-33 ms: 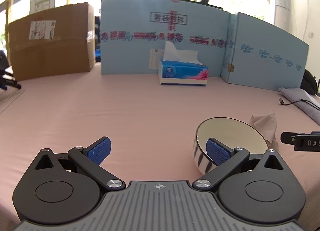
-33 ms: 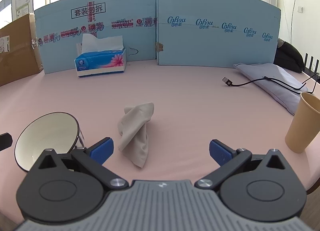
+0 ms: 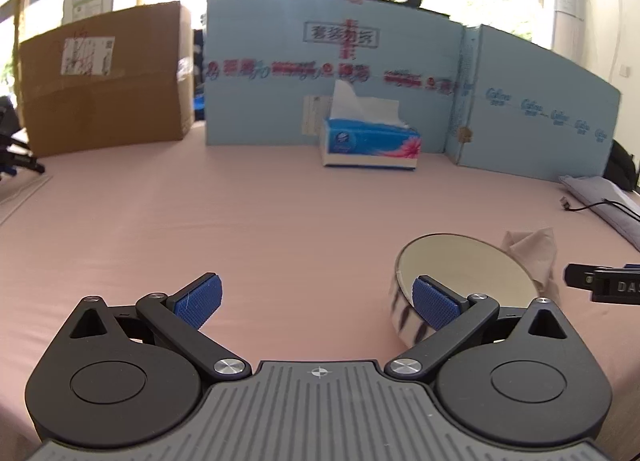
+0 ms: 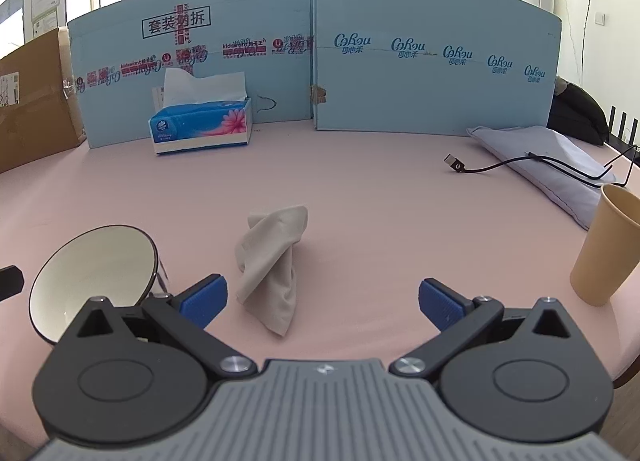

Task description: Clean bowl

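A bowl (image 3: 468, 273), cream inside with a dark rim and striped outside, sits on the pink tablecloth (image 3: 280, 229). My left gripper (image 3: 316, 303) is open and empty, and its right pad (image 3: 434, 307) stands just in front of the bowl's near rim. In the right wrist view the bowl (image 4: 92, 277) lies at the lower left, beside the left finger of my right gripper (image 4: 320, 301). That gripper is open and empty. A crumpled beige cloth (image 4: 276, 265) stands just ahead of it, left of centre. The same cloth (image 3: 532, 249) shows behind the bowl.
A tissue box (image 4: 200, 125) stands before blue foam boards (image 4: 432, 53) at the back, with a cardboard box (image 3: 104, 77) at the far left. On the right are a paper cup (image 4: 604, 249), a black cable (image 4: 456, 163) and a grey pouch (image 4: 540, 153).
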